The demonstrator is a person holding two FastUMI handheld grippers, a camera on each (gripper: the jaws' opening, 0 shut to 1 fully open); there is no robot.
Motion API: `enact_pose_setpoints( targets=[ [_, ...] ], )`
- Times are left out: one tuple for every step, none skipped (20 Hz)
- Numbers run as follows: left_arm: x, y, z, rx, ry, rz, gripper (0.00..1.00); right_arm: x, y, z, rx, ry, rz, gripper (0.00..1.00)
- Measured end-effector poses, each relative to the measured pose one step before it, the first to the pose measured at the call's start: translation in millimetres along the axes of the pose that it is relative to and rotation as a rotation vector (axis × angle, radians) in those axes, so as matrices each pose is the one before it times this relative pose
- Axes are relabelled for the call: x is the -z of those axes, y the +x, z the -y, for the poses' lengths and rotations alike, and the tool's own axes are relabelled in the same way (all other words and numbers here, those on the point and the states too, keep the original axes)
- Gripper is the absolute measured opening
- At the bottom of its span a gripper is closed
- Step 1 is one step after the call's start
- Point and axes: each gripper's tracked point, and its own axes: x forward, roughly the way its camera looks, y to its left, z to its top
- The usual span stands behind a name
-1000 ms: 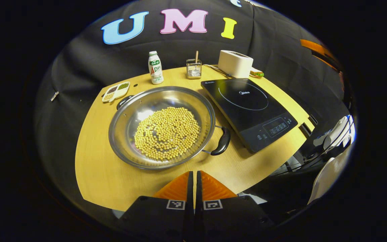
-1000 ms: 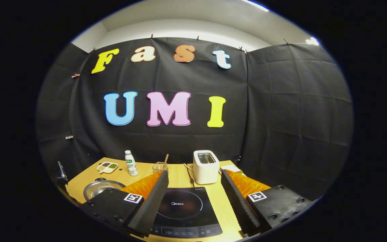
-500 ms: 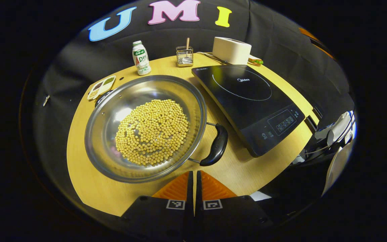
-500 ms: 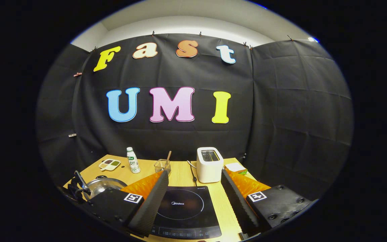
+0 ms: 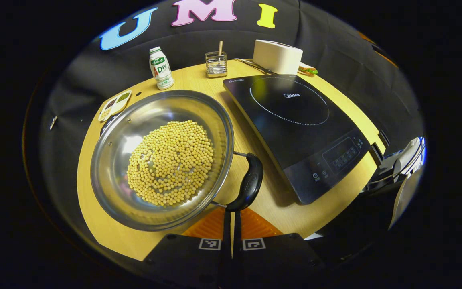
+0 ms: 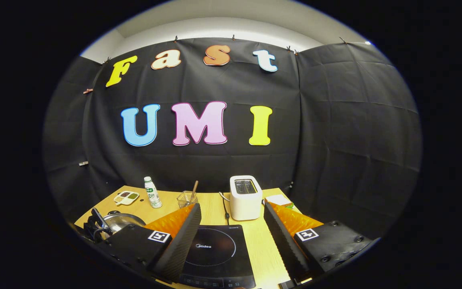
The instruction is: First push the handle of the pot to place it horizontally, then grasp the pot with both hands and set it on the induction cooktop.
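A wide steel pot (image 5: 106,160) holding several yellow beans sits on the left of the wooden table (image 5: 267,204). Its near black handle (image 5: 248,184) points toward me and to the right; the far handle peeks out behind the rim. My left gripper (image 5: 231,214) is shut, with its fingertips right at the lower end of that handle. The black induction cooktop (image 5: 295,124) lies to the right of the pot. In the right gripper view, my right gripper (image 6: 231,228) is open above the cooktop (image 6: 215,253), and the pot (image 6: 120,220) shows at the lower left.
At the back of the table stand a small white bottle (image 5: 160,72), a wire holder with a stick (image 5: 216,63), a white toaster (image 5: 277,56) and a sandwich (image 5: 307,70). A divided dish of grains (image 5: 114,105) lies at the far left. The table edge runs close in front.
My left gripper has moved forward and down, so the pot's near handle now reaches its shut fingertips. The right gripper view has shifted only slightly.
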Motion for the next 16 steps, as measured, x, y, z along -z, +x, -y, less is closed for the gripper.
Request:
enact_pose_setpoints(
  targets=[
    [-4.68,1.33,0.99,0.00170,-0.01109,0.00291,0.05,0.76,2.61,3.06,0.00161,0.00109,-0.00266,0.98],
    [-4.11,2.36,1.88,0.00095,-0.01018,0.00149,0.05,-0.39,2.22,1.67,0.00089,0.00136,-0.00101,0.98],
    [-3.08,3.16,1.32,-0.00107,-0.00944,0.00213,0.05,0.57,2.65,2.73,0.00138,0.00061,-0.00128,0.98],
    [-5.08,2.46,1.37,-0.00166,-0.00806,0.00152,0.05,0.21,1.25,2.27,0.00187,0.00062,-0.00138,0.98],
    [-4.51,1.86,0.85,0.00052,-0.00690,0.00359,0.05,-0.46,1.87,1.81,0.00169,0.00199,-0.00086,0.98],
    [-5.07,2.94,1.38,0.00201,-0.00706,0.00071,0.05,0.37,1.53,2.33,0.00191,0.00242,-0.00097,0.98],
    [-4.59,2.93,1.94,0.00209,-0.00658,0.00211,0.05,0.39,1.44,2.00,0.00250,0.00145,-0.00195,0.98],
    [-4.74,2.55,1.41,0.00272,-0.00645,0.00146,0.05,1.19,0.16,1.94,0.00255,-0.00060,-0.00183,0.98],
    [-4.40,2.77,1.30,0.00284,-0.00685,0.00168,0.05,0.19,1.60,3.02,0.00383,-0.00177,-0.00095,0.98],
    [-4.40,2.53,1.03,0.00290,-0.00886,0.00078,0.05,-0.06,1.15,3.28,0.00493,-0.00139,-0.00022,0.98],
    [-4.89,2.41,1.63,0.00336,-0.01042,-0.00003,0.05,-0.37,0.84,2.78,0.00452,-0.00028,0.00101,0.98],
    [-3.94,2.85,1.45,0.00431,-0.00758,0.00165,0.05,-0.78,-0.37,2.28,0.00506,0.00006,0.00187,0.98],
    [-3.62,2.01,1.24,0.00304,-0.00460,0.00053,0.05,-0.64,0.81,2.91,0.00482,0.00089,0.00235,0.98],
    [-3.98,1.76,0.36,0.00019,0.00106,0.00174,0.05,-0.85,-0.37,2.50,0.00536,0.00107,0.00145,0.98],
    [-4.09,2.56,0.43,-0.00080,0.00481,0.00219,0.05,0.03,0.39,3.37,0.00514,0.00060,0.00051,0.98],
    [-3.28,1.53,0.72,-0.00104,0.00610,0.00182,0.05,-0.16,0.68,2.59,0.00516,-0.00017,-0.00013,0.98]
  ],
)
